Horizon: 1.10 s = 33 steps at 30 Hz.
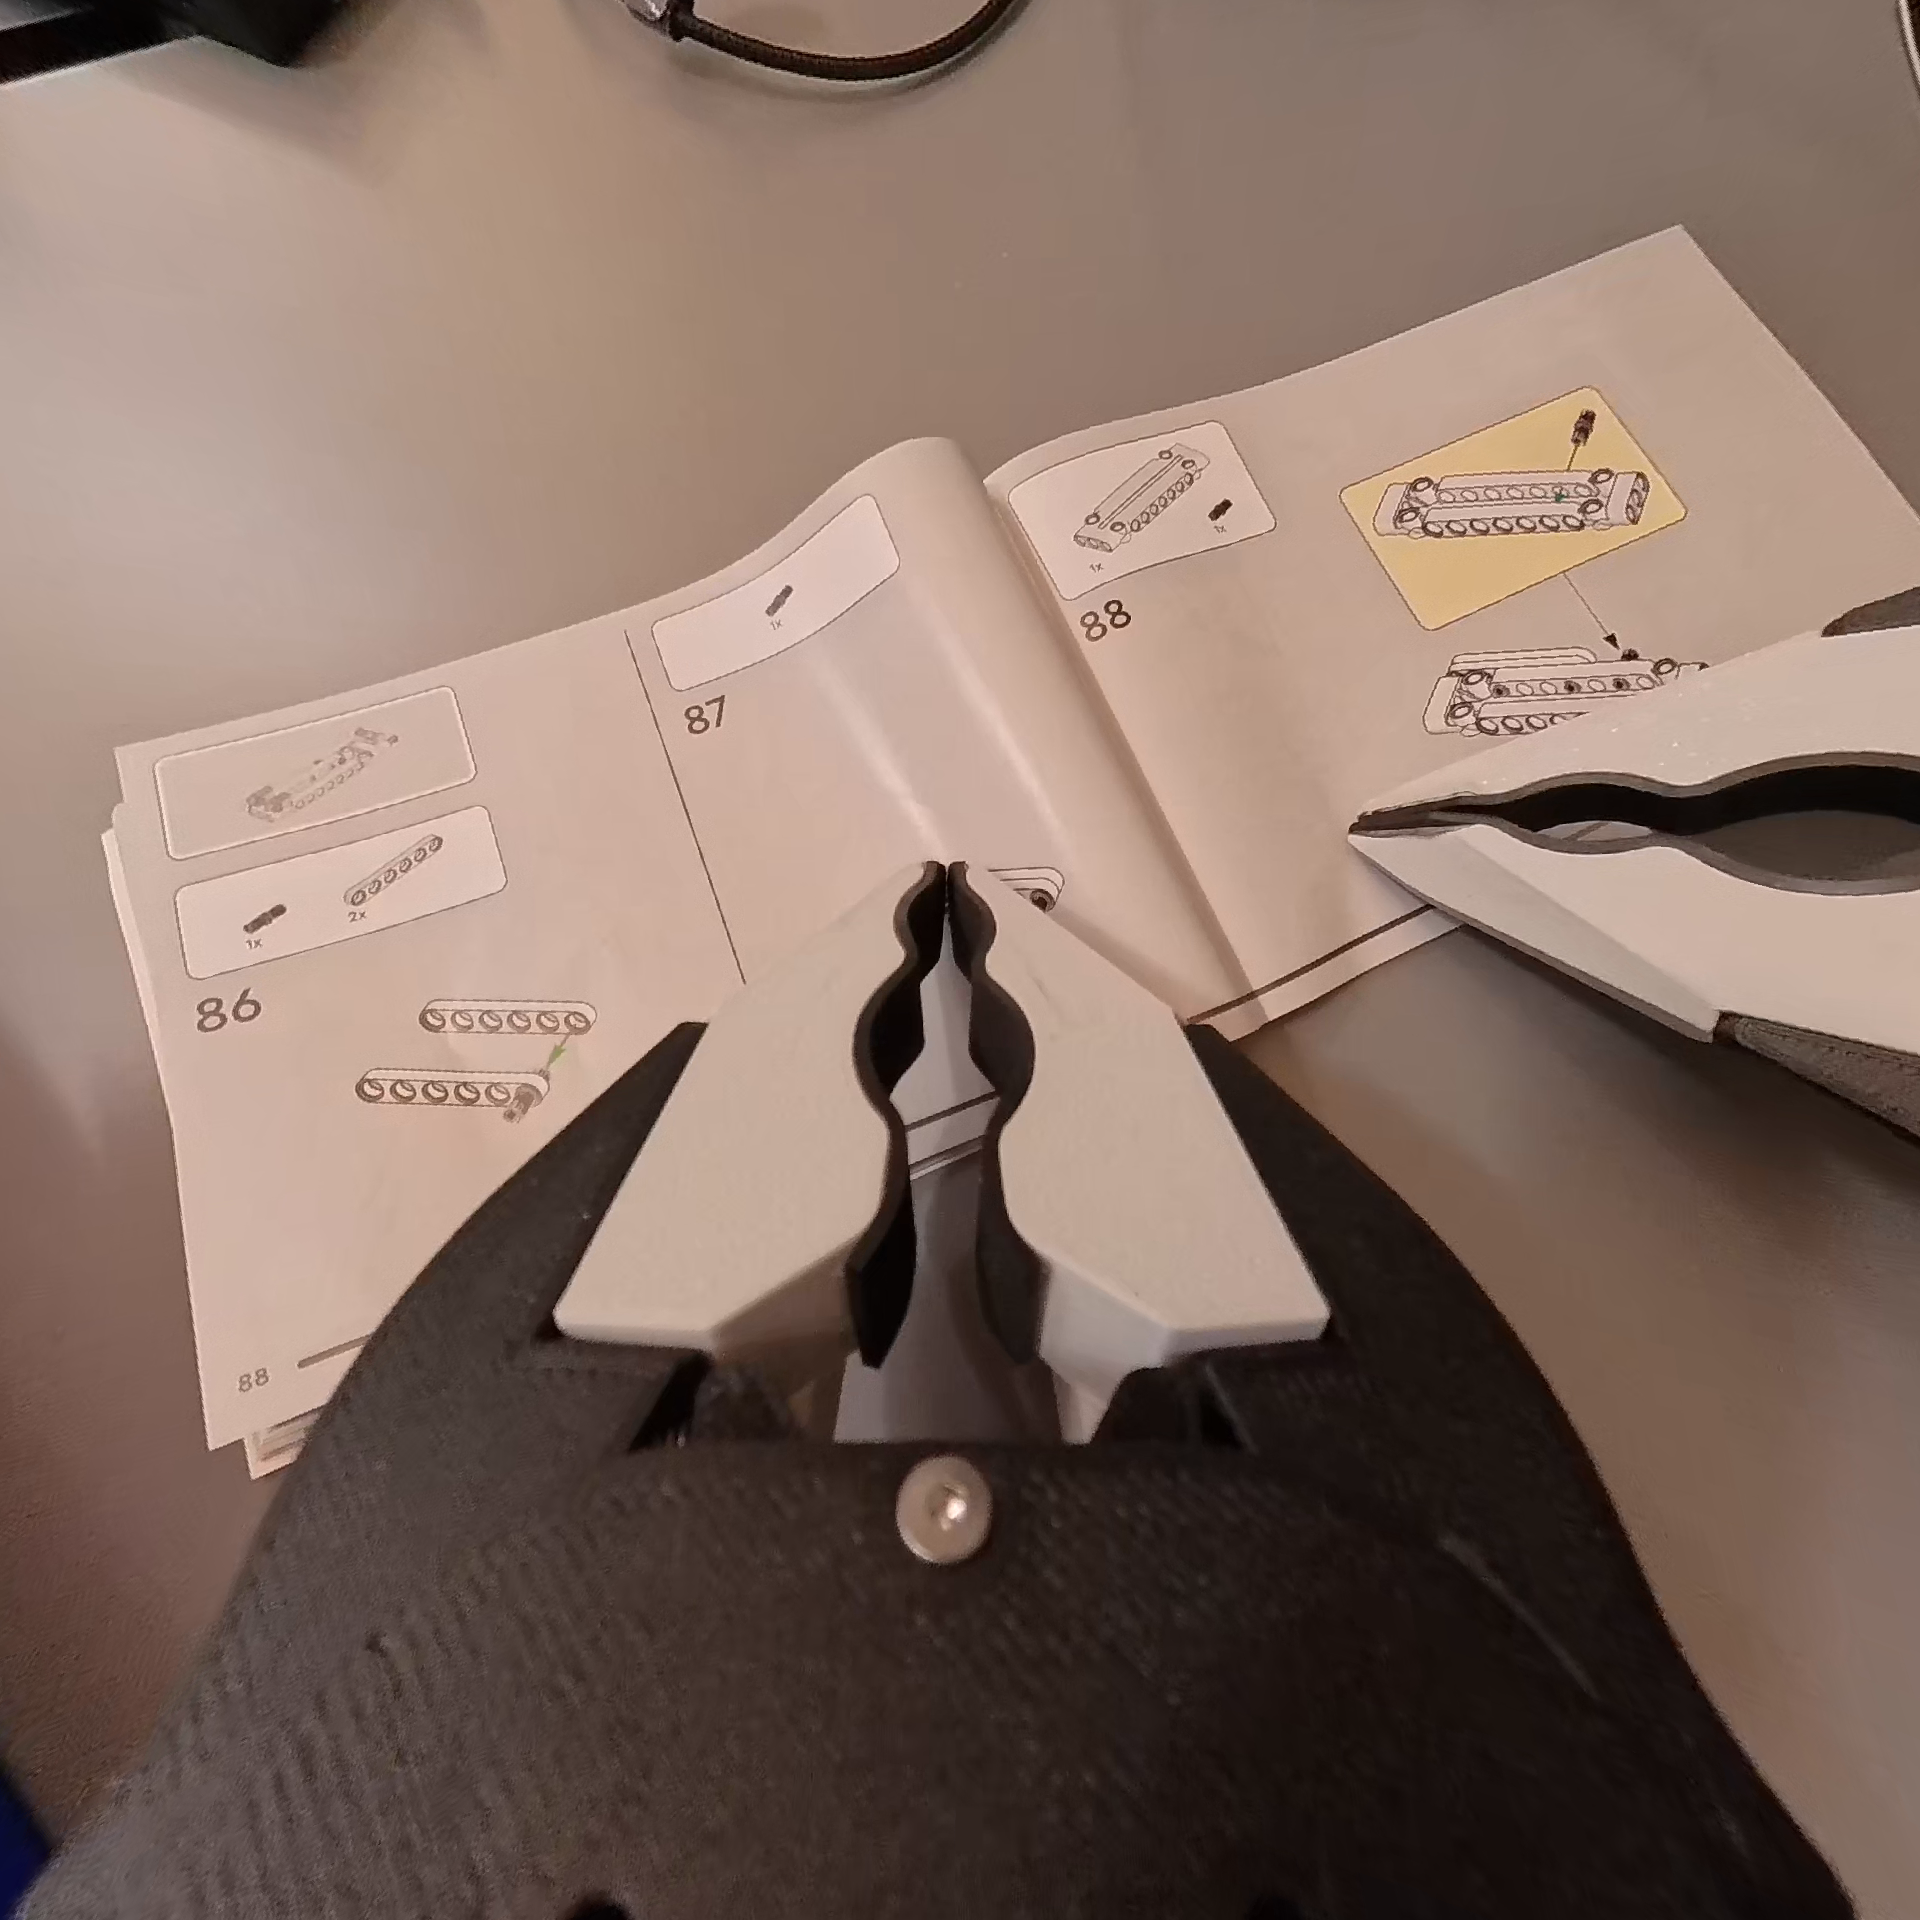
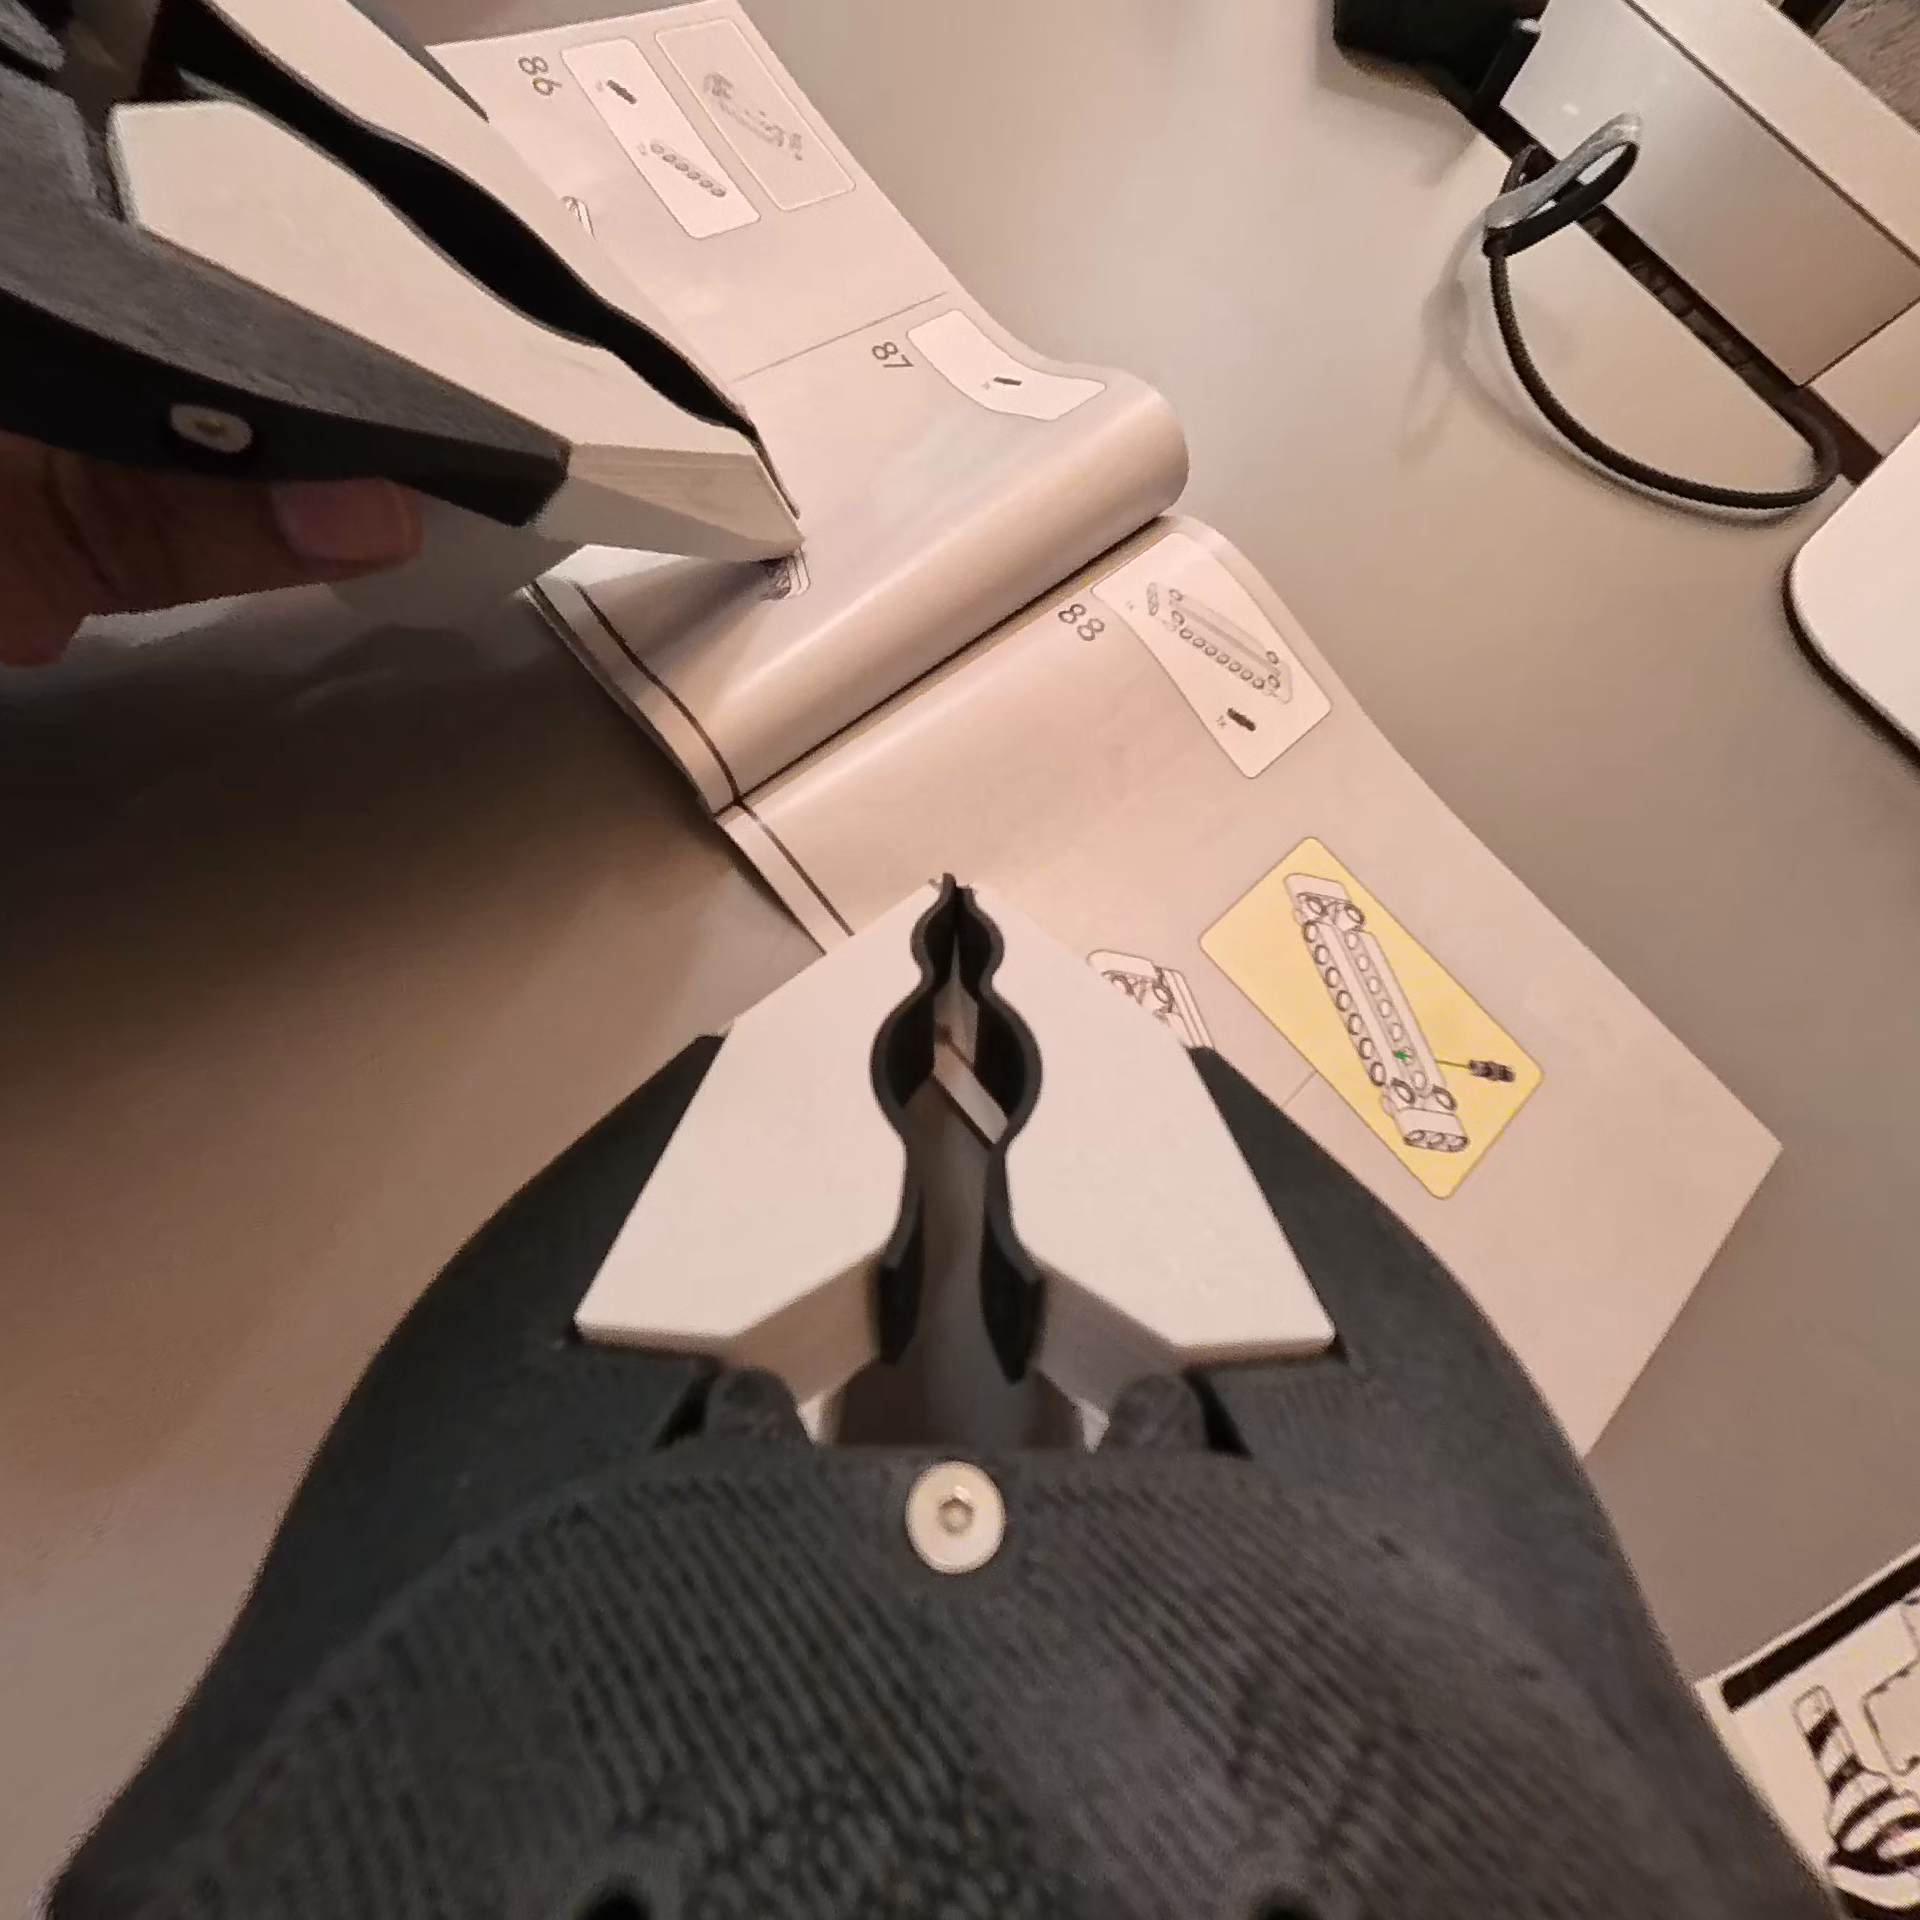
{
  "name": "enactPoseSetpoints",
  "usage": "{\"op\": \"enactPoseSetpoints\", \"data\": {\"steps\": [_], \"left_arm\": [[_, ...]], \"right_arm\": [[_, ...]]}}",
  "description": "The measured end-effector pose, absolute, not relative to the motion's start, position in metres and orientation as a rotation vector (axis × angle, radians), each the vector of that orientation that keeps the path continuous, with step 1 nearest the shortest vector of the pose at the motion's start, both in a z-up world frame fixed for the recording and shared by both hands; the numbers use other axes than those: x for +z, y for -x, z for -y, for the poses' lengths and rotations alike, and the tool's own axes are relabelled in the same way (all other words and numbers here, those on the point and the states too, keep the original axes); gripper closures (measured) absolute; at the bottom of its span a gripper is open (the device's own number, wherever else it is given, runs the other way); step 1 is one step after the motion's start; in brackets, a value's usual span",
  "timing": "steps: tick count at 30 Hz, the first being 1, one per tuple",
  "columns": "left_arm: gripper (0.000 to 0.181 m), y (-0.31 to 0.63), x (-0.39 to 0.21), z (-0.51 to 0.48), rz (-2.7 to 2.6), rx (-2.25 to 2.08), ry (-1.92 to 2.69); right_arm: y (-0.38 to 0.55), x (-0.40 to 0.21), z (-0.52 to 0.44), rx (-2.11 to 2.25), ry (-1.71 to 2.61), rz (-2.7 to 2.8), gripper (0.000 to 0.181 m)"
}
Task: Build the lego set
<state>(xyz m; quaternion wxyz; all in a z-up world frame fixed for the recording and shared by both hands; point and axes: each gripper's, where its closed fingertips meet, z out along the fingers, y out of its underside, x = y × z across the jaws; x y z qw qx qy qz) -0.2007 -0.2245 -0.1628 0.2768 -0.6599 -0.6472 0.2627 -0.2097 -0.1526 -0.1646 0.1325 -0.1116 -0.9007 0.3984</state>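
Grey desk (image 1: 416, 364), open booklet (image 1: 935, 644) lying on it. Left tool (image 1: 950, 868) clenched, empty, over left page. Right tool (image 2: 954, 885) clenched, empty, over right page.

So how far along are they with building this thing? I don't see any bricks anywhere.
Hard to say: no bricks or built model show in either view. The instruction booklet lies open on the grey table, well past its first pages judging by the stack under its left side. Right now both claws are shut and empty, the left claw and the right claw resting at the booklet's lower edge. The steps on these pages still look undone.
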Motion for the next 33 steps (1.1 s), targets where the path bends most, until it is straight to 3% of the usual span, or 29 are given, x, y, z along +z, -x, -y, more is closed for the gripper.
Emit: {"op": "enactPoseSetpoints", "data": {"steps": [33], "left_arm": [[0.175, 0.202, -0.148, 0.225, 1.725, 0.737, 1.799]], "right_arm": [[0.21, -0.164, 0.153, 1.126, 0.267, 2.576, 0.181]]}}
